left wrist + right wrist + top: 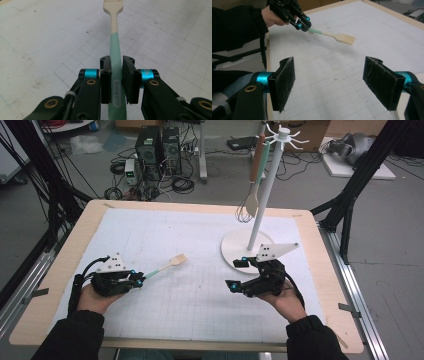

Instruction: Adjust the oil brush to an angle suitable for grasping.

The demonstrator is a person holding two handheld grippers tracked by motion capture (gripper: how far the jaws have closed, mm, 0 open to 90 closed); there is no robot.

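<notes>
Two tongs, left (116, 82) clamping spatula (115, 45), right (337, 82) wide, rack (260, 215) beyond, seemingly unobstructed.

spatula (167, 265) | green handle, cream slotted blade | clamped at the handle, lifted off the table, near level

White utensil stand (260, 215) on gridded mat (200, 285); whisk (243, 211) and spatula (255, 180) hanging; computer towers (159, 147) behind table.

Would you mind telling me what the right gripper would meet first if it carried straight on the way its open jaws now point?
Probably nothing soon: ahead of the right gripper lies bare white gridded mat. Farther along, the beige-headed, green-handled spatula in the left gripper sits roughly in line, though depth is unclear.
</notes>
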